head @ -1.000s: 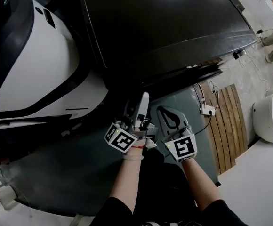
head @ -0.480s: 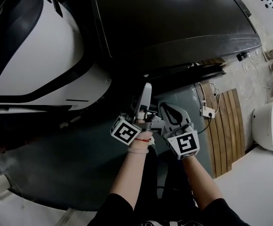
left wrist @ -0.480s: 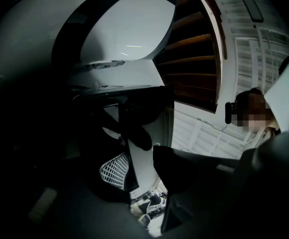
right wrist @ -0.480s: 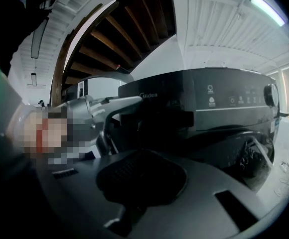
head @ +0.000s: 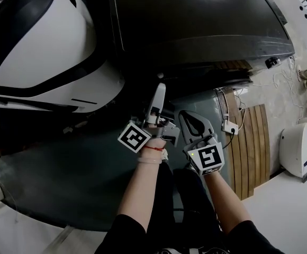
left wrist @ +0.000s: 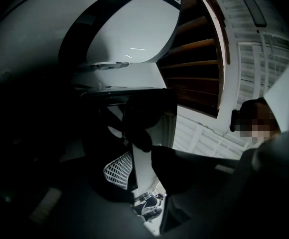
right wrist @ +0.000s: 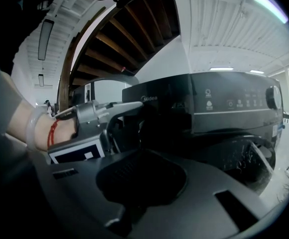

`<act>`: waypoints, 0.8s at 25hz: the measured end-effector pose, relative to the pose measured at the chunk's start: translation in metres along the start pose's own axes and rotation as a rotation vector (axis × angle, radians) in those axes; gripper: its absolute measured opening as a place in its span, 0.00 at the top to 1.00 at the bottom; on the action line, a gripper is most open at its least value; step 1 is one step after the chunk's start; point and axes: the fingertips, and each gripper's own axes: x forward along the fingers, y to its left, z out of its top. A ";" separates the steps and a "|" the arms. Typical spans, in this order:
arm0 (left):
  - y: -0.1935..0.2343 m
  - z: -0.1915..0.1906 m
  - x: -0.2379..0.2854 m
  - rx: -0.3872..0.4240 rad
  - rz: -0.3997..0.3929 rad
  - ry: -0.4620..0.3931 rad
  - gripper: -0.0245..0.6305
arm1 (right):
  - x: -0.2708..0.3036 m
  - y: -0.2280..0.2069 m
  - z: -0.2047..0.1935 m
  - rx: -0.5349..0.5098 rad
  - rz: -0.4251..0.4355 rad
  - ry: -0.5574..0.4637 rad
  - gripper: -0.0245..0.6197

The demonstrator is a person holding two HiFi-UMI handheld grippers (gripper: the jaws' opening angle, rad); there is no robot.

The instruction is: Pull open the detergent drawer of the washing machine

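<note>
The black washing machine fills the upper part of the head view. In the right gripper view its front panel faces me. My left gripper reaches up under the machine's top left front corner. The right gripper view shows its upper finger lying against the dark drawer front left of the brand name. Its jaws are closing with a dark lip between them and a gap still showing. The white ribbed pad looks bare. My right gripper hangs just right of it, shut and empty.
A white rounded machine stands close on the left. A power strip with cables and a slatted wooden board lie on the floor at the right. A white appliance stands further right. The round door sits below the panel.
The left gripper has rolled about its own axis and its marker cube has turned, with the fingertips staying at the machine's front corner. The right gripper has barely shifted.
</note>
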 end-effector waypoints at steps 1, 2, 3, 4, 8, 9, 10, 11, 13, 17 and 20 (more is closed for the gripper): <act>-0.001 -0.001 -0.002 0.002 0.000 -0.002 0.78 | -0.001 0.000 0.001 -0.001 0.005 -0.004 0.94; -0.002 -0.003 -0.004 0.006 -0.001 -0.004 0.78 | -0.002 0.000 0.001 -0.002 0.010 -0.007 0.94; -0.003 -0.004 -0.005 0.010 -0.002 -0.006 0.78 | -0.002 -0.001 0.002 -0.004 0.015 -0.010 0.94; -0.004 -0.005 -0.007 0.013 -0.003 -0.009 0.78 | -0.003 -0.001 0.002 -0.008 0.021 -0.012 0.94; -0.006 -0.008 -0.011 0.015 -0.001 -0.017 0.78 | -0.006 -0.002 0.000 -0.013 0.039 -0.011 0.94; -0.007 -0.009 -0.012 0.015 0.000 -0.018 0.78 | -0.007 -0.003 0.000 -0.013 0.041 -0.010 0.94; -0.007 -0.009 -0.014 0.015 0.001 -0.019 0.78 | -0.008 -0.004 0.000 -0.014 0.044 -0.010 0.95; -0.008 -0.010 -0.015 0.015 0.003 -0.021 0.78 | -0.010 -0.005 0.000 -0.015 0.047 -0.011 0.94; -0.010 -0.012 -0.019 0.017 0.003 -0.028 0.78 | -0.012 -0.006 0.000 -0.017 0.053 -0.013 0.94; -0.014 -0.016 -0.025 0.020 0.000 -0.042 0.78 | -0.017 -0.008 0.000 -0.024 0.067 -0.017 0.94; -0.017 -0.020 -0.031 0.020 0.001 -0.043 0.78 | -0.023 -0.008 0.000 -0.028 0.077 -0.017 0.94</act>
